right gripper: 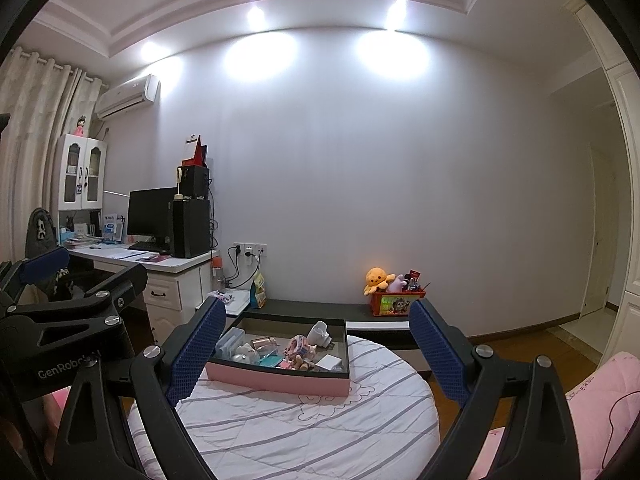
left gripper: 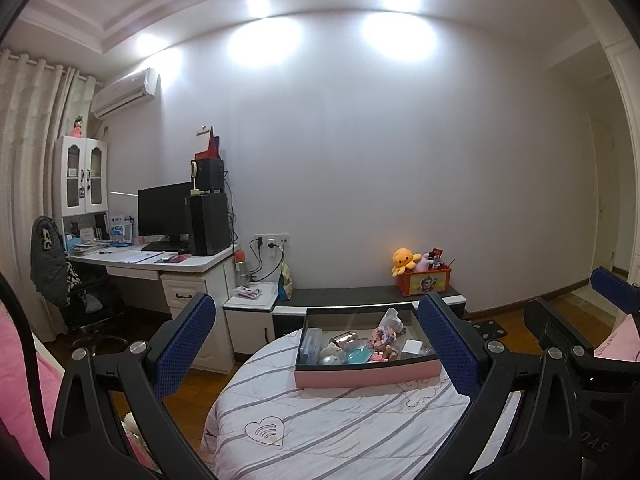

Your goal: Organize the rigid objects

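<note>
A pink tray with a dark inside [left gripper: 366, 377] [right gripper: 276, 380] sits on a round bed with a striped cover [left gripper: 320, 428] [right gripper: 304, 432]. It holds several small items: a white charger [left gripper: 392, 318] [right gripper: 320, 332], a metallic cylinder [left gripper: 344, 338], a white box [left gripper: 412, 347] [right gripper: 329, 361], a pink patterned toy [left gripper: 382, 338] [right gripper: 300, 346] and a teal piece [left gripper: 357, 357]. My left gripper [left gripper: 316, 344] is open and empty, held above the bed short of the tray. My right gripper [right gripper: 316, 348] is open and empty, likewise short of the tray.
A white desk [left gripper: 160, 260] with monitor and computer stands at the left, with a chair [left gripper: 56, 272]. A low bench [left gripper: 360, 294] against the wall carries a red toy box [left gripper: 424, 280] [right gripper: 396, 302]. Pink bedding [right gripper: 592, 400] lies at the right. The wooden floor surrounds the bed.
</note>
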`<state>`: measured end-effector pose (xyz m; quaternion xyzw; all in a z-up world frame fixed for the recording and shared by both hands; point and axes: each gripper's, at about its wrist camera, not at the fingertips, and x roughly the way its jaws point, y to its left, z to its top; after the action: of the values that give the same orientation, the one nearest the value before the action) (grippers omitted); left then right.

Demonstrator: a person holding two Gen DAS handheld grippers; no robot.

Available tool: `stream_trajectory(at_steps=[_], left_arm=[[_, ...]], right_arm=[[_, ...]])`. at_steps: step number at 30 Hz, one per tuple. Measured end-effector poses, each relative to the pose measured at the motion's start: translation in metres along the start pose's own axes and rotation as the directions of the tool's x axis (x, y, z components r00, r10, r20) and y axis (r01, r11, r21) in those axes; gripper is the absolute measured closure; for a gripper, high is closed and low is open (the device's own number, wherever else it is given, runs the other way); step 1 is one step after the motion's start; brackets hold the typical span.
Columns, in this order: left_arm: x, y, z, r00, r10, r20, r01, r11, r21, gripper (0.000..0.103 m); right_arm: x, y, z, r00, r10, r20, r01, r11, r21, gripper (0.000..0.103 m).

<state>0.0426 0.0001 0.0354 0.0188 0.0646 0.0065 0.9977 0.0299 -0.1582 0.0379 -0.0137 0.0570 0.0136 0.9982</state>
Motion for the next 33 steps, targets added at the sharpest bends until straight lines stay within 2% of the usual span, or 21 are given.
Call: stream_trajectory(at_steps=[33], left_arm=[[0.0029, 0.0027, -0.0076, 1.0, 0.016, 0.01, -0.016, 1.0, 0.001, 0.0]], right_arm=[[0.0055, 0.0027, 0.0008, 1.0, 0.009, -0.012, -0.009, 1.0, -0.001, 0.009]])
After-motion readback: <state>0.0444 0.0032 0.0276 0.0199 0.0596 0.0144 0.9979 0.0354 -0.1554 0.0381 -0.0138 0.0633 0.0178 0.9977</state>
